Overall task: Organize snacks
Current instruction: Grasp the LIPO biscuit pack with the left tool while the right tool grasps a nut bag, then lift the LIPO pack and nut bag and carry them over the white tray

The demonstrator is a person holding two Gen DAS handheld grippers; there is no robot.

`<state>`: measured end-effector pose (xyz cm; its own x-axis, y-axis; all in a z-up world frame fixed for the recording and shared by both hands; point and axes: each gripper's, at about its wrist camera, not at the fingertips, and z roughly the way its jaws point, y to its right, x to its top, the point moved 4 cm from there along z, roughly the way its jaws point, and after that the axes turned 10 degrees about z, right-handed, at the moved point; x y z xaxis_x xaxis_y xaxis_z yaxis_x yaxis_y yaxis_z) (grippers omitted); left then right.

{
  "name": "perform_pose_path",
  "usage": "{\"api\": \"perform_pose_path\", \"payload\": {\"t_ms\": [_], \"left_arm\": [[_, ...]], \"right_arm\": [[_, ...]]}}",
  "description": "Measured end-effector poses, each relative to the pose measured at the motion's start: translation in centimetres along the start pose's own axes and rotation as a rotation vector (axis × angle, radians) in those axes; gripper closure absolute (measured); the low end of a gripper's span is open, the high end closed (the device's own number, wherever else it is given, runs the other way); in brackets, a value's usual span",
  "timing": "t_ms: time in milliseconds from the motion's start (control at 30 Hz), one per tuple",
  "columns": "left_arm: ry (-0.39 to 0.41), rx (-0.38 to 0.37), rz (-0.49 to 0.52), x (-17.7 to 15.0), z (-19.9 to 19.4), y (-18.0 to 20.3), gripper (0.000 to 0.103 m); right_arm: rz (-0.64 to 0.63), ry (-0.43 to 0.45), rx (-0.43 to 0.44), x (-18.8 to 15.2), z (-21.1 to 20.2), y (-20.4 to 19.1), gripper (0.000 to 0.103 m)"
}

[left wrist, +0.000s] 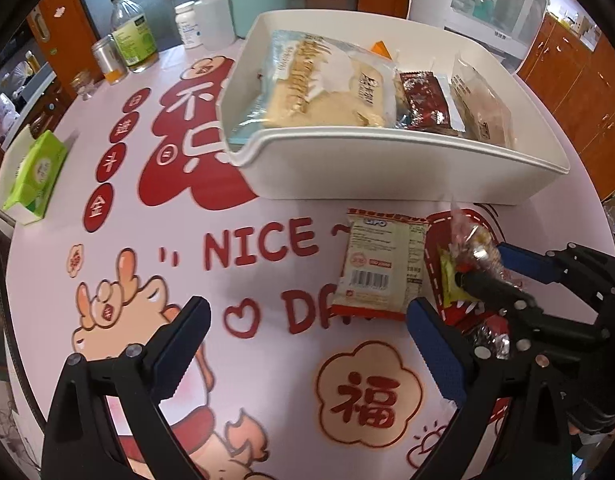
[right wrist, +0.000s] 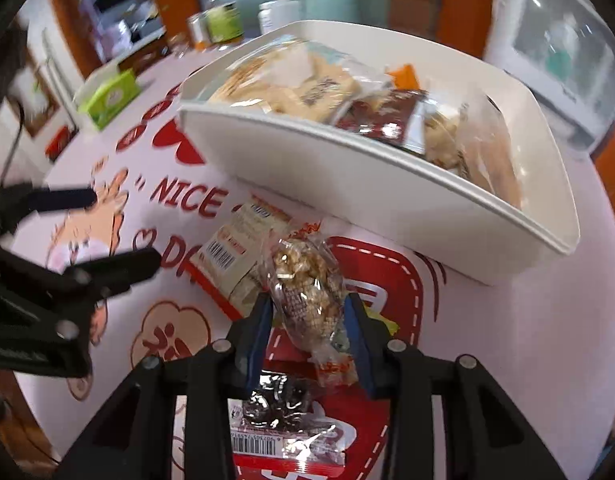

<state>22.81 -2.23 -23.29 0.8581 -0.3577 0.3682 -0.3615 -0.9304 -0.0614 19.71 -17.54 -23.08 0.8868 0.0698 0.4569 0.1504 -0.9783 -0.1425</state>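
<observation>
Two grippers low over the counter (left wrist: pixel 247 280), both angled steeply down at its pink printed cloth.

Left gripper (left wrist: pixel 307 308): fingers (left wrist: pixel 179 348) spread wide, with only bare cloth between the pads. Well off to the left of those fingers, a green tissue pack (left wrist: pixel 37 172) near the counter's edge. Far ahead and to the left, a cluster of bottles (left wrist: pixel 131 36) at the back of the counter. Straight ahead of the fingers, apart from them, a white bin (left wrist: pixel 387 168) already loaded with several snack packs lying side by side. Just ahead of the left gripper's right-hand finger, flat on the cloth, a cream packet with red borders (left wrist: pixel 381 264), barcode up, short of the bin's near wall.

Right gripper (right wrist: pixel 309 304): fingers (right wrist: pixel 357 336) clamped on a clear nut packet (right wrist: pixel 307 280), blue pads pressed against both its sides, most of the packet sticking out past the fingertips toward the bin. Just left of those fingers, the cream packet again. Under the right-hand finger, part of a yellow-green wrapper (left wrist: pixel 453 284), mostly hidden. Behind the fingertips, below the held packet, a shiny dark packet with a barcode (right wrist: pixel 283 412) flat on a red patch of the cloth. Whether the held packet's lower end touches the counter: cannot tell.
</observation>
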Motion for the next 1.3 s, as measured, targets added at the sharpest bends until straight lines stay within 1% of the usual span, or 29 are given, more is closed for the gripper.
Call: {"api": "perform_pose_path", "payload": {"t_ms": [167, 333, 667, 700, 733, 767, 833, 900, 967, 1067, 1133, 1300], "left_arm": [[-0.022, -0.026, -0.005, 1.1, 1.8, 1.5, 0.005], [-0.050, -0.028, -0.005, 2.1, 3.9, 2.6, 0.005], [-0.111, -0.021, -0.013, 2.3, 6.9, 3.8, 0.006], [-0.118, -0.024, -0.015, 2.2, 7.1, 3.9, 0.010], [-0.118, -0.018, -0.014, 2.2, 7.3, 3.8, 0.010], [-0.105, -0.013, -0.006, 2.2, 7.2, 3.9, 0.013], [-0.084, -0.015, 0.005, 2.3, 6.8, 4.0, 0.024], [-0.062, -0.014, 0.017, 2.1, 6.2, 4.7, 0.051], [-0.060, -0.029, 0.013, 2.2, 5.8, 4.8, 0.059], [-0.059, -0.054, -0.011, 1.4, 5.0, 4.6, 0.059], [-0.055, -0.052, -0.015, 0.7, 4.4, 4.3, 0.059], [-0.022, -0.077, -0.022, -0.7, 1.4, 4.1, 0.059]], "right_arm": [[0.057, 0.005, 0.004, 0.1, -0.3, 1.9, 0.067], [0.081, 0.009, 0.015, 0.2, -0.5, 2.9, 0.067], [0.098, 0.010, 0.044, 0.3, -0.2, 3.5, 0.067], [0.099, 0.007, 0.045, 0.3, 0.0, 3.6, 0.067], [0.099, 0.006, 0.045, 0.3, 0.0, 3.6, 0.067], [0.101, 0.004, 0.046, 0.3, 0.2, 3.7, 0.067], [0.102, 0.003, 0.046, 0.2, 0.4, 3.7, 0.067], [0.101, 0.005, 0.046, 0.2, 0.4, 3.7, 0.067], [0.100, 0.006, 0.045, 0.2, 0.4, 3.6, 0.067], [0.100, 0.008, 0.043, 0.2, 0.4, 3.4, 0.067], [0.103, 0.010, 0.046, 0.2, 0.2, 3.1, 0.067], [0.104, 0.024, 0.055, 0.1, -0.7, 2.6, 0.067]]}}
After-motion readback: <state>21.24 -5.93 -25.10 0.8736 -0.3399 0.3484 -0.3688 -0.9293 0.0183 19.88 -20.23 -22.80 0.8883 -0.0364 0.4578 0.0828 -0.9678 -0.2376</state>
